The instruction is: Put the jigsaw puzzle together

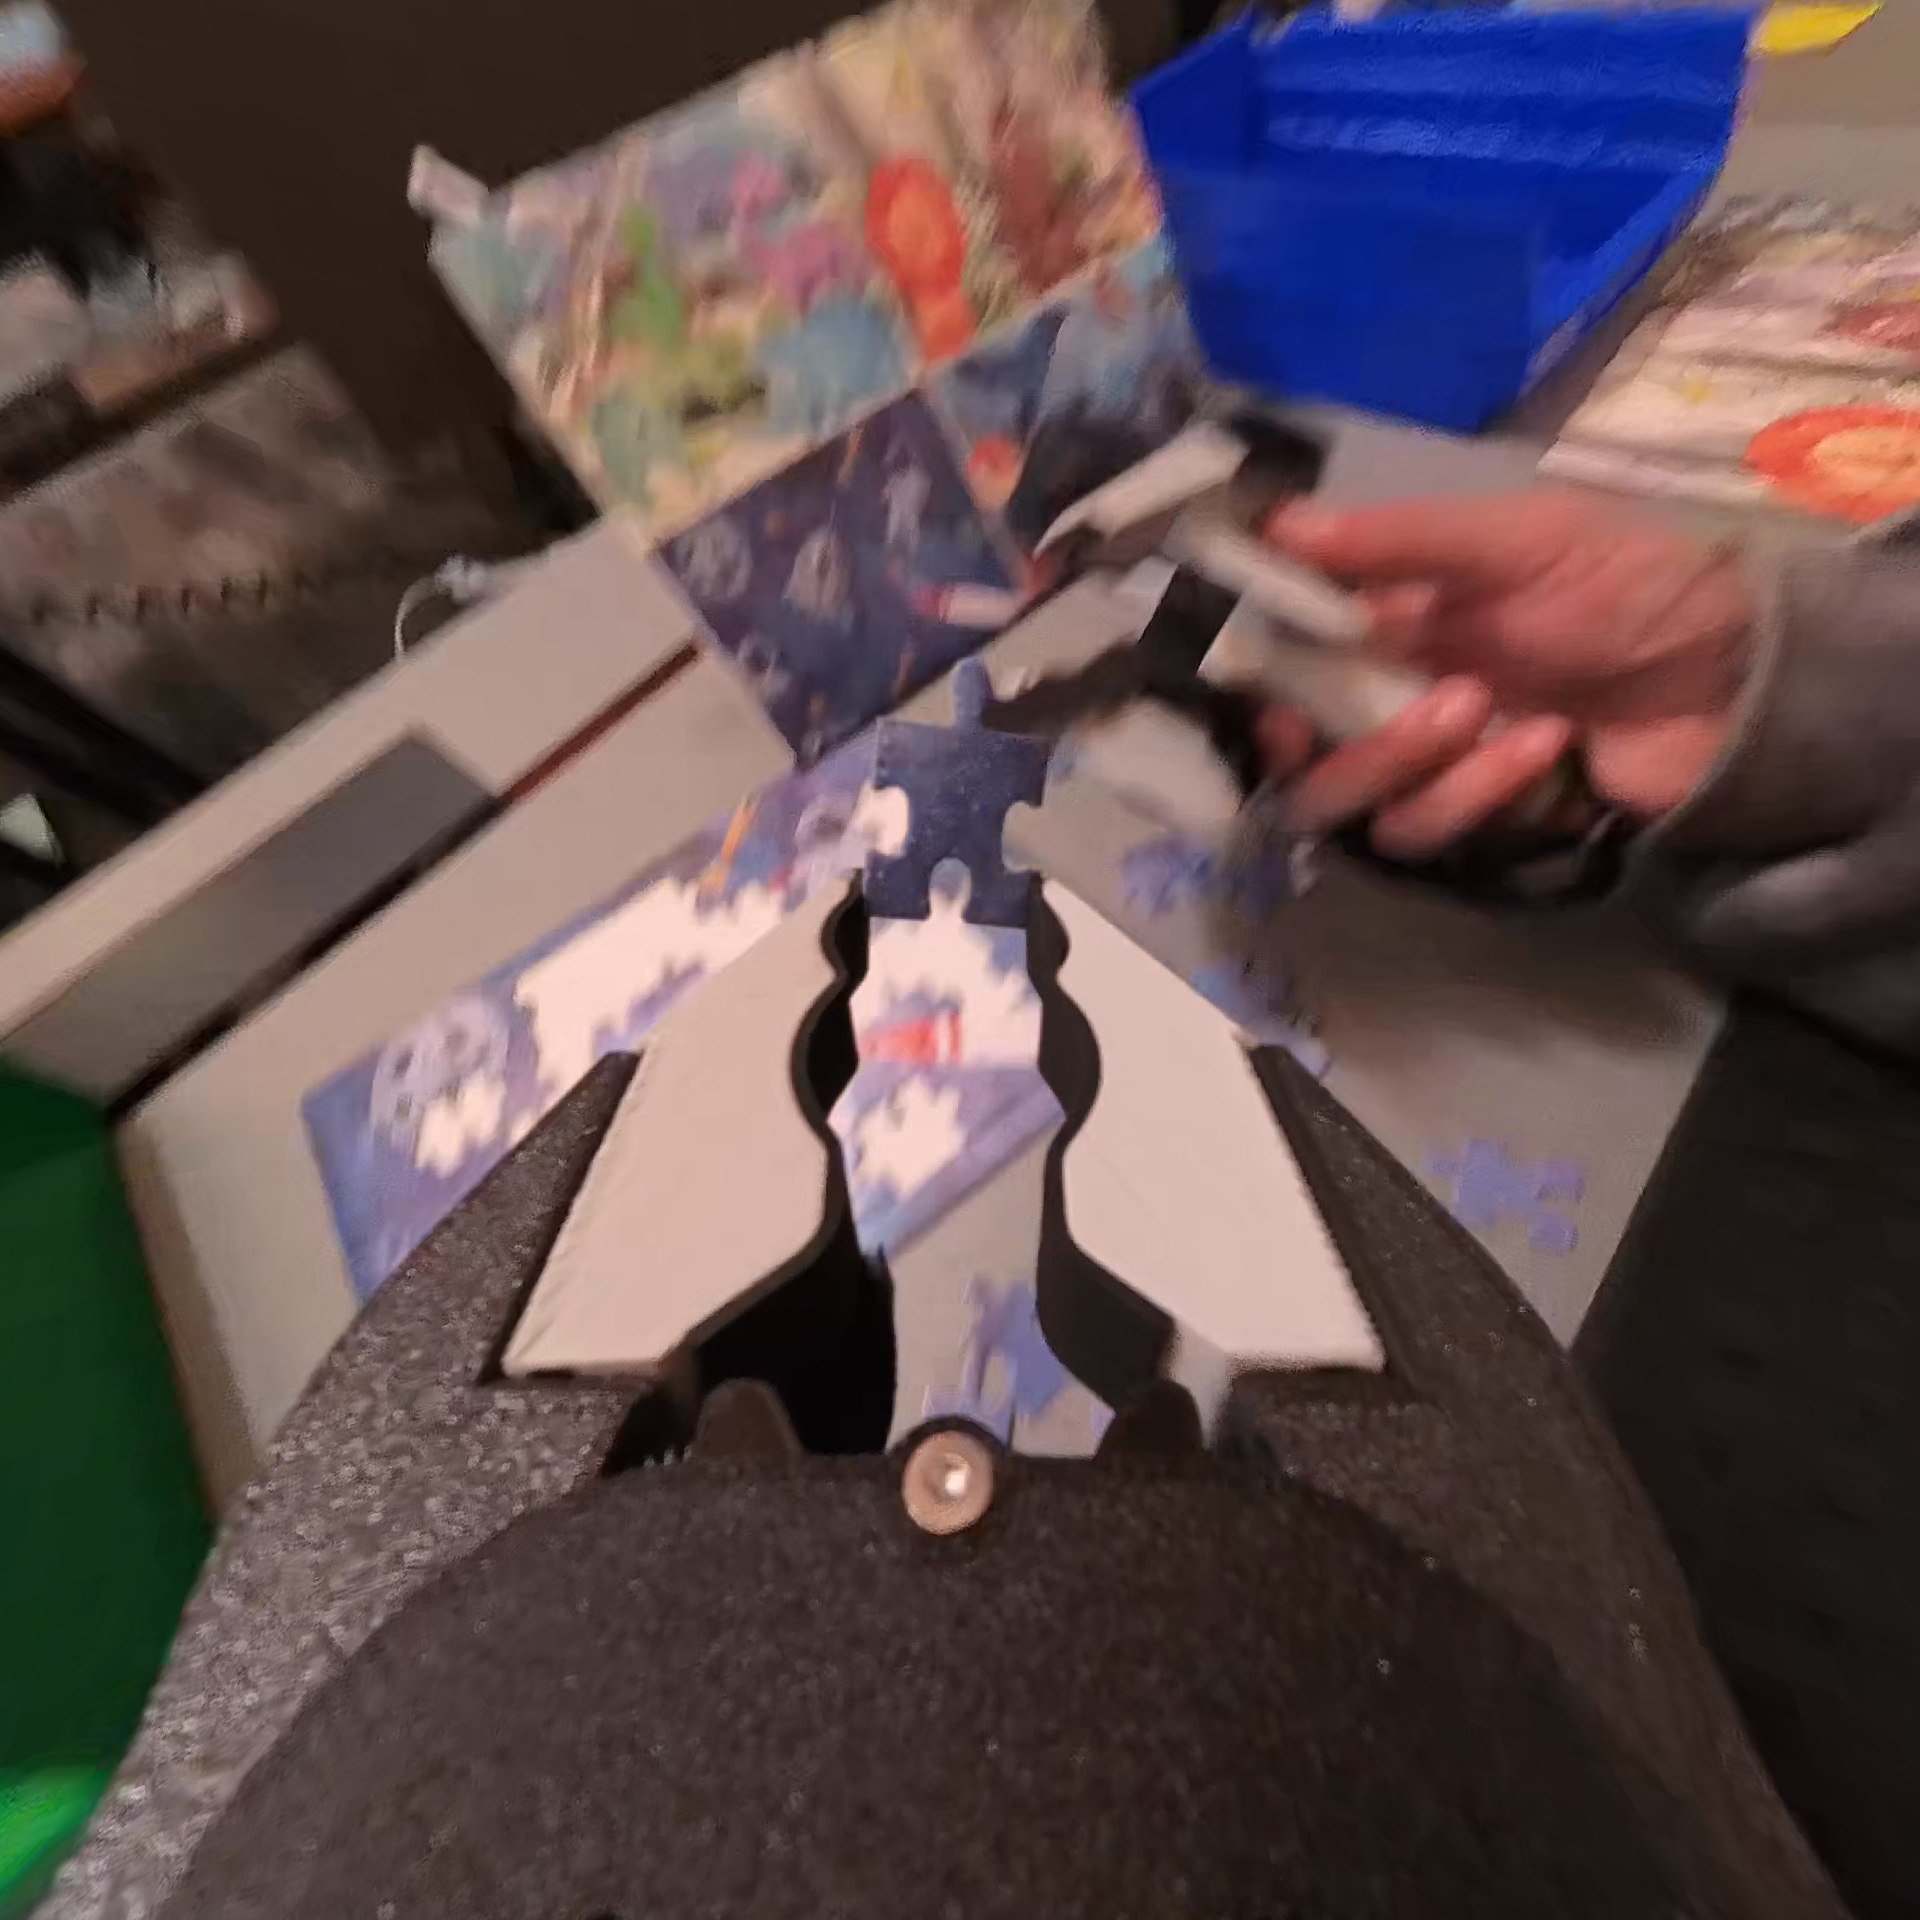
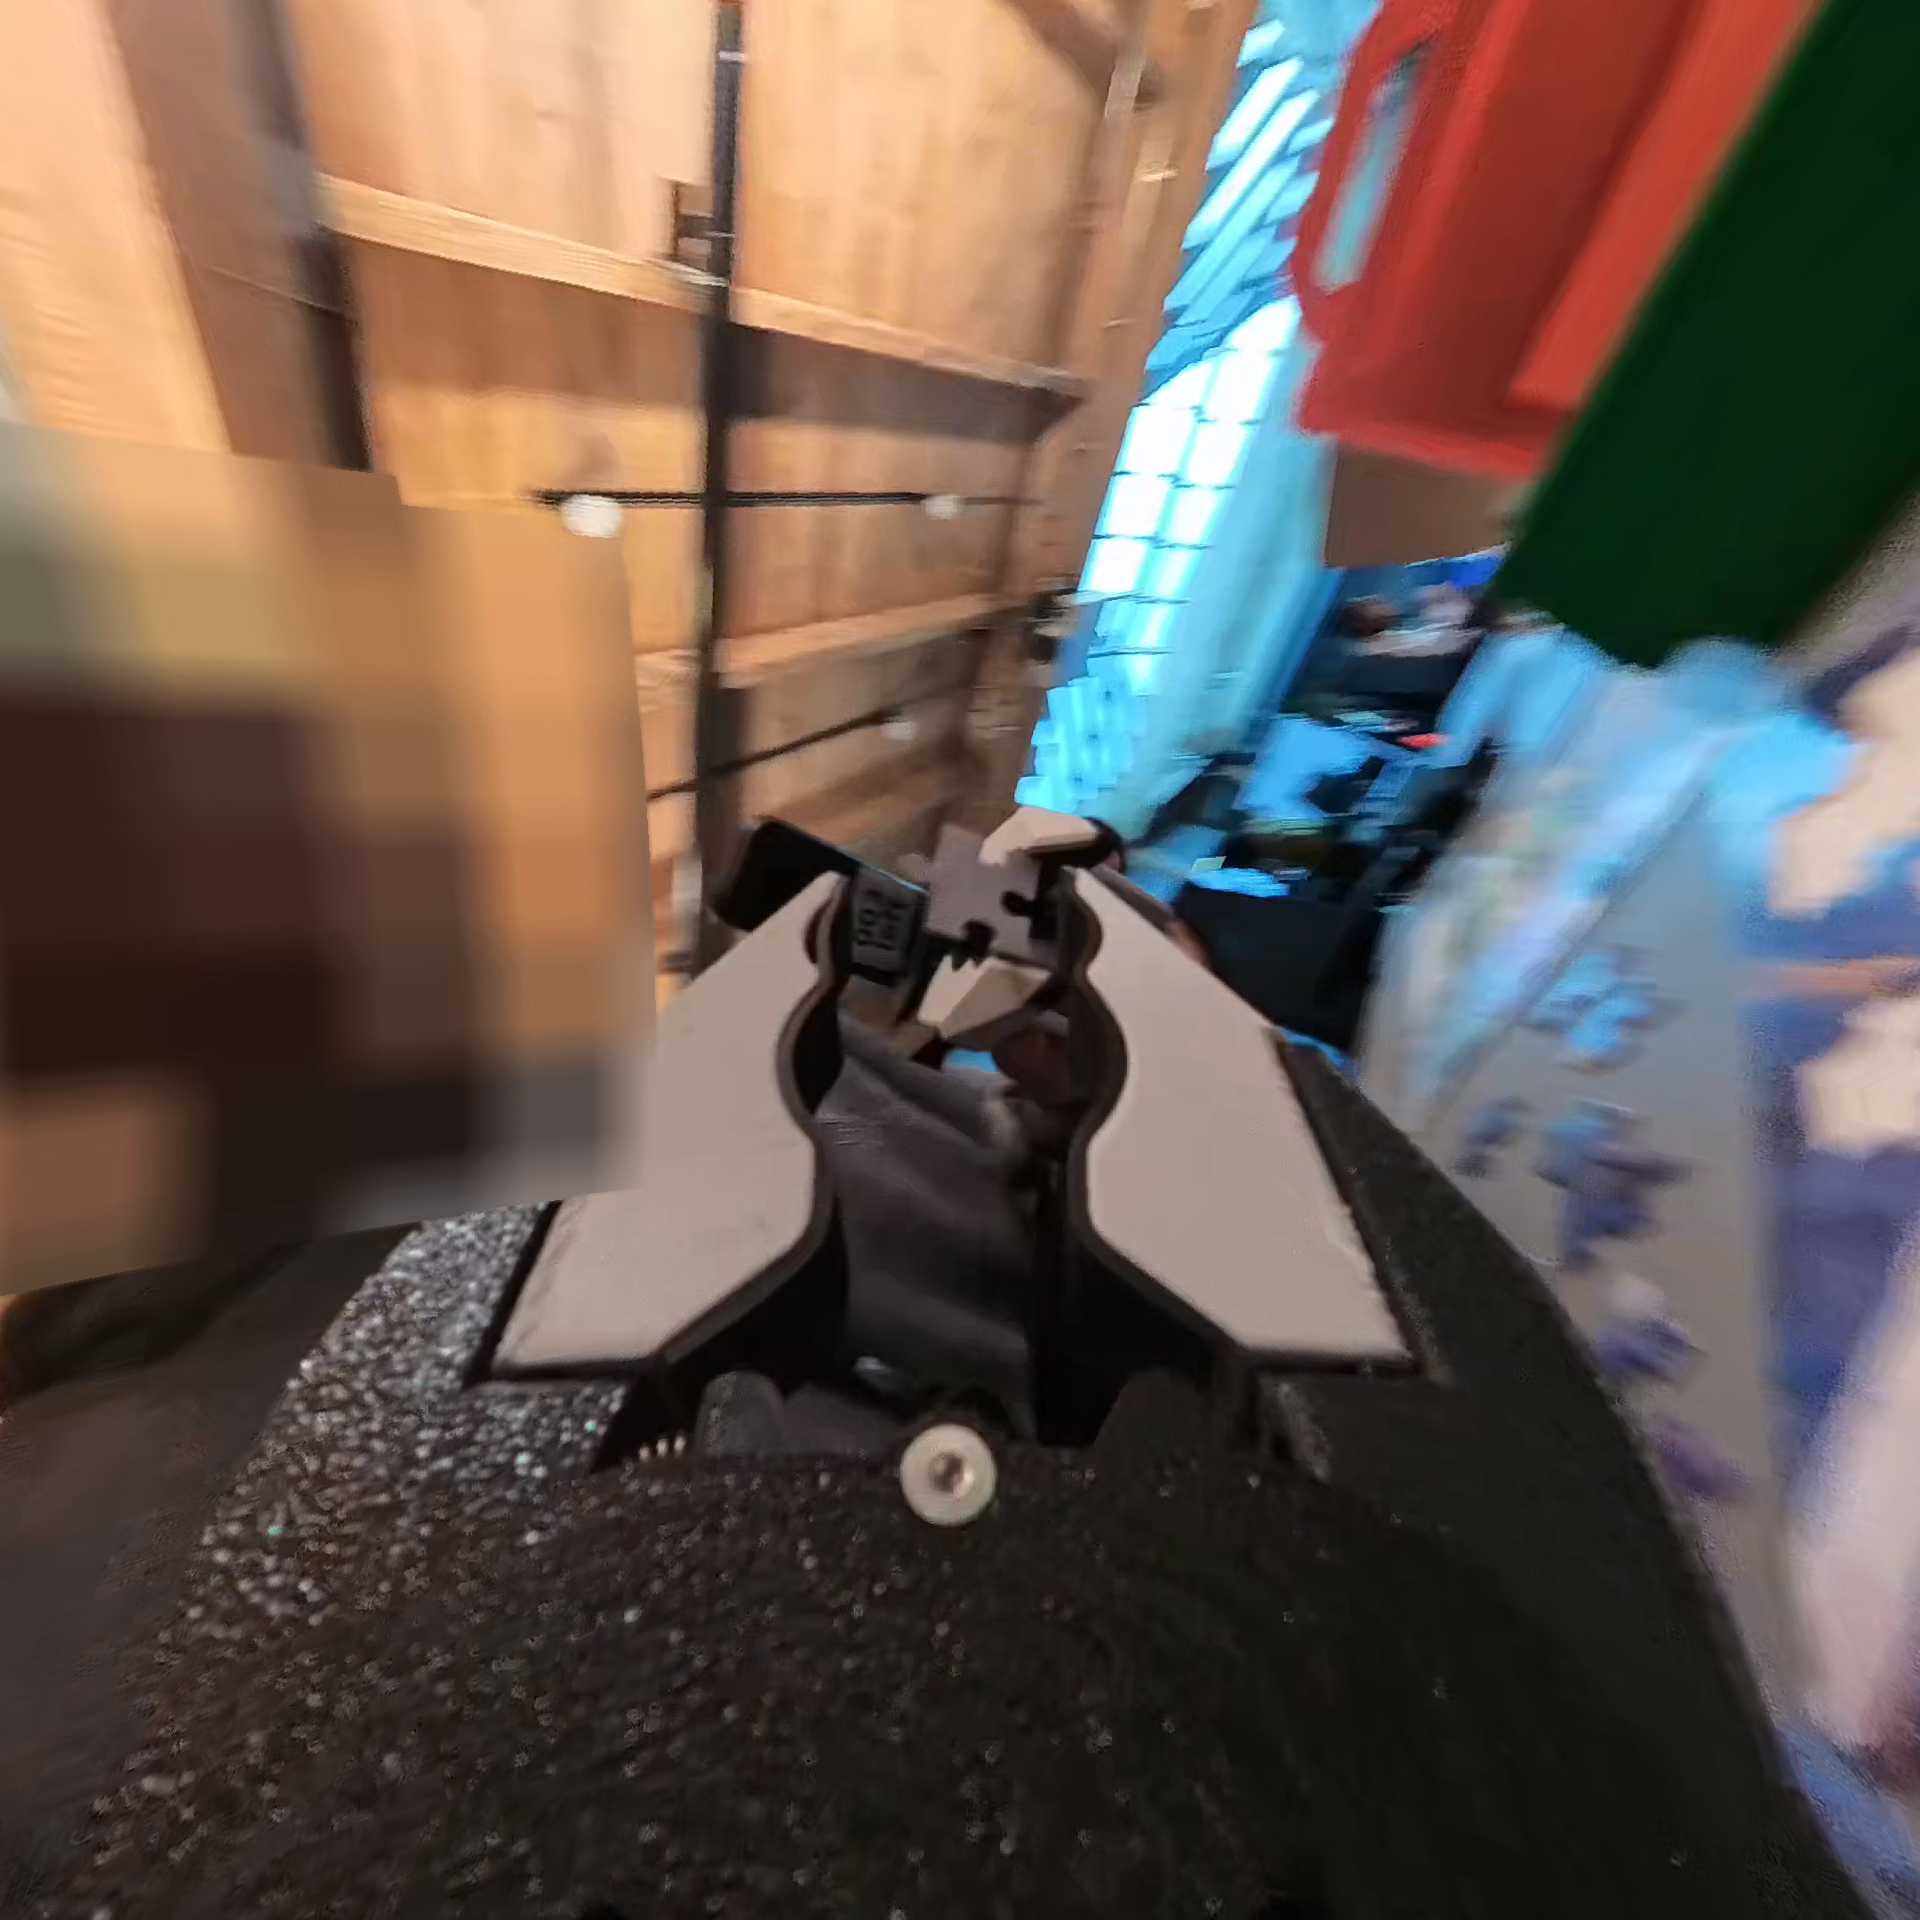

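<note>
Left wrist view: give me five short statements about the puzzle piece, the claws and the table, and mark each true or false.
1. The left claw pinches a dark blue cardboard puzzle piece at its tips. True.
2. The piece lies flat on the table. False: it is held upright in the air.
3. A hand holds the right claw beyond the piece. True.
4. The partly built blue-and-white jigsaw on the grey table is complete. False: white gaps show.
5. The fabric bin at upper right is red. False: it is blue.

Facing wrist cameras (shared puzzle piece (image 1: 961, 831))
</note>
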### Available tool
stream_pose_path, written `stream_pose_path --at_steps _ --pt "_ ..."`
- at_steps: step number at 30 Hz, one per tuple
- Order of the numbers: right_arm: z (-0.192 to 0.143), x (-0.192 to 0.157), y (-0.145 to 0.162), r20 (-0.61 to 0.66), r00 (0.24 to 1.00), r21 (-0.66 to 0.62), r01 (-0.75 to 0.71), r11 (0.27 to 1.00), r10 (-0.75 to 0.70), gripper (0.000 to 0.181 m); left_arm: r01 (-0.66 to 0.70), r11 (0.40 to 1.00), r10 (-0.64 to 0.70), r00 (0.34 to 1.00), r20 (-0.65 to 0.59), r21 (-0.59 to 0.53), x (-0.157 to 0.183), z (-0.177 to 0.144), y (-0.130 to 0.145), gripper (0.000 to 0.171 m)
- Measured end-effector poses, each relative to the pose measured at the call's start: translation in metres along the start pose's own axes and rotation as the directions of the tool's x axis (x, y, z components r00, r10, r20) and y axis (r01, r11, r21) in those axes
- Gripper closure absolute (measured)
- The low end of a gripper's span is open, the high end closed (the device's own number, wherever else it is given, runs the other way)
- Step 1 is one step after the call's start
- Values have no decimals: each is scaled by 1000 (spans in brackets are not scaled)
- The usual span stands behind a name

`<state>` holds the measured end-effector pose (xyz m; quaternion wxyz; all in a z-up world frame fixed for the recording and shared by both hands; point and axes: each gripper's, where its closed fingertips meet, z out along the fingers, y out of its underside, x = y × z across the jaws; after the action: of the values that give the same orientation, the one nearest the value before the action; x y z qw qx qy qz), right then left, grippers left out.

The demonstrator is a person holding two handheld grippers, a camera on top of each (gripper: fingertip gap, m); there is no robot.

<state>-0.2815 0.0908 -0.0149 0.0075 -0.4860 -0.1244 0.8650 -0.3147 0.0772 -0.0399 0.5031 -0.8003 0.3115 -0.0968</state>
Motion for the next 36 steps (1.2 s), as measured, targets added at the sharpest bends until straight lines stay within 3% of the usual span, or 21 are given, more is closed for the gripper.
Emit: stream_pose_path --at_steps 1,3,5,8,11,16,20,23,26,28,30,36 --pt "-9 7 -4 -90 995 6 54 999 -53 143 48 994 -46 999 23 -95 -14 -7 30 142" --pt "-27 21 -11 -271 951 -13 151 988 -149 143 158 942 -125 984 125 -296 -46 -28 99 142" --pt "-43 35 -17 -430 874 -57 224 973 -226 144 291 847 -199 950 242 -445 -72 -60 162 142" --pt "-48 41 -21 -486 837 -82 242 967 -251 145 394 729 -263 916 303 -559 -78 -101 213 142" --pt "-45 44 -19 -464 860 -71 202 977 -212 144 405 697 -286 914 289 -591 -68 -117 227 142" --pt "-45 45 -16 -453 871 -75 177 981 -192 143 279 697 -232 959 161 -661 -41 -113 228 142" --pt "-62 35 -28 -495 838 -71 224 972 -230 143 234 683 -202 971 128 -693 -37 -110 226 141" --pt "-103 30 -51 -671 671 -97 341 935 -315 142 226 681 -195 973 126 -696 -38 -109 226 141" --pt "-156 34 -64 -839 359 -249 413 876 -408 139 215 677 -180 976 125 -704 -39 -110 226 137" --pt "-186 42 -62 -868 147 -398 367 841 -475 140 211 677 -178 977 121 -706 -39 -110 227 137" --pt "-203 53 -56 -836 -6 -526 296 797 -549 139 209 676 -179 977 118 -706 -38 -111 227 137" --pt "-190 73 -69 -744 -145 -666 225 711 -652 129 199 687 -153 980 128 -699 -41 -114 224 137"
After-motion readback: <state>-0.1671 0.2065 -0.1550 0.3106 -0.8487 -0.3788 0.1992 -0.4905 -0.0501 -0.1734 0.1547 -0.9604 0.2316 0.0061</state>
